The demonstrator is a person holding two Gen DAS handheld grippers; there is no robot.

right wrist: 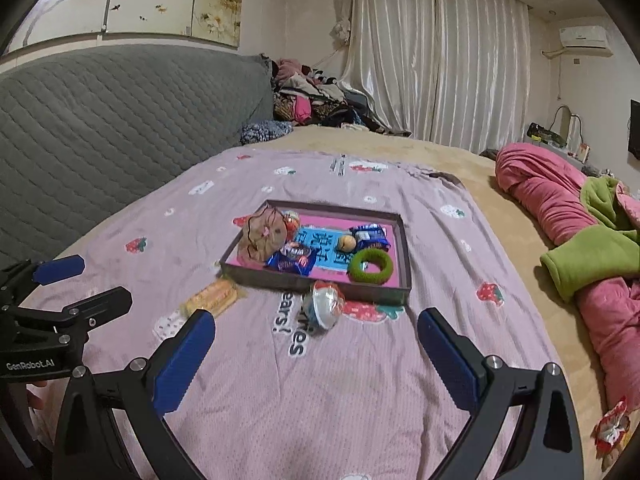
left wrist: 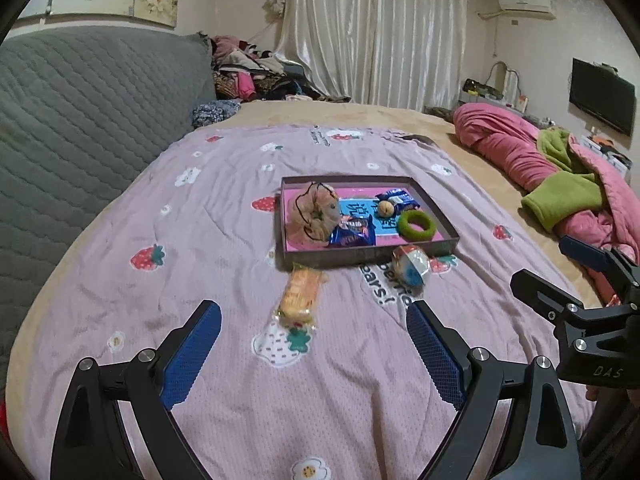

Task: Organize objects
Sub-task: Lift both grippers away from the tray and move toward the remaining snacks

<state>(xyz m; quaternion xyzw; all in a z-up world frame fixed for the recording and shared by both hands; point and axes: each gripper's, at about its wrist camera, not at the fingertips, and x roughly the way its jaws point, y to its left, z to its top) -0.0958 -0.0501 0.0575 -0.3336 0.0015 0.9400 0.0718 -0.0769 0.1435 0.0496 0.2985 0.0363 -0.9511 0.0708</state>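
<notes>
Both grippers hang low over the near end of the bed [left wrist: 120, 288], side by side, and neither holds anything. The left gripper [left wrist: 314, 326] has its jaws spread wide, lined up with the wrapped biscuit pack [left wrist: 299, 294] lying just beyond them on the pink strawberry blanket. The right gripper [right wrist: 316, 330] is spread just as wide, facing the round clear-wrapped candy [right wrist: 323, 307] that rests against the near wall of the tray [right wrist: 320, 287].

The shallow tray sits mid-bed, and it looks like the collecting place: inside are a beige scrunchie [left wrist: 314, 211] at the far left, blue snack packets [left wrist: 352, 234], a small round bun-like piece [left wrist: 386, 208] and a green ring [left wrist: 419, 225] at the right. So only the biscuit pack and the candy remain loose, both just outside the near edge. I'd guess each hand is poised to take the piece in front of it; the crinkly wrappers may slip on a shallow pinch.
</notes>
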